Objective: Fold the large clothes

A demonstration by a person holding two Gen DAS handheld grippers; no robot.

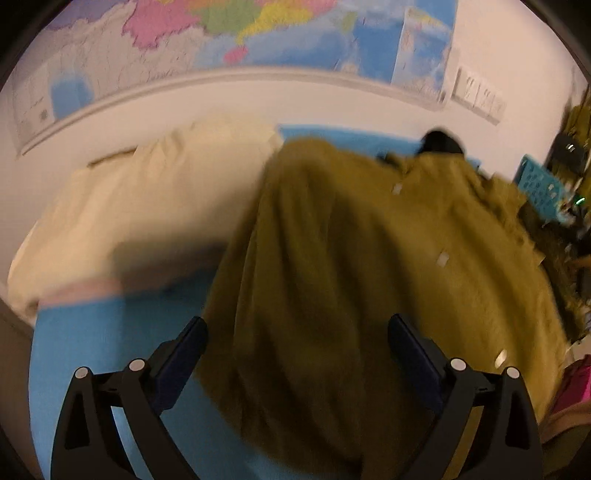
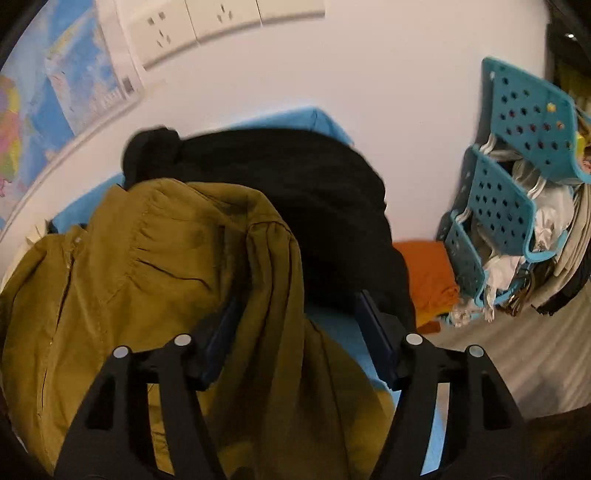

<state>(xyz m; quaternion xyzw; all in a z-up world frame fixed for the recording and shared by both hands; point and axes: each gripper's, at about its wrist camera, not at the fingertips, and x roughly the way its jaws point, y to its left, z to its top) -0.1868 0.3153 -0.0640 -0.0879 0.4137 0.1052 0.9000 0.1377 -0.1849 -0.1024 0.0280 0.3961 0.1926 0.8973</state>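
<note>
A large olive-green garment (image 1: 369,258) lies spread on a blue-covered surface (image 1: 92,350); the left wrist view is blurred. My left gripper (image 1: 297,350) is open, its fingers on either side of the garment's near edge, nothing clamped. In the right wrist view the same olive garment (image 2: 147,277) is bunched in folds, with a black garment (image 2: 314,192) behind it. My right gripper (image 2: 295,325) is open; a fold of olive cloth runs between its fingers, loose.
A cream cloth pile (image 1: 129,206) lies left on the surface. A map (image 1: 221,33) hangs on the white wall. A teal perforated rack (image 2: 509,184) with clothes and hangers stands right, with an orange cloth (image 2: 428,277) beside it. Wall sockets (image 2: 192,22) are above.
</note>
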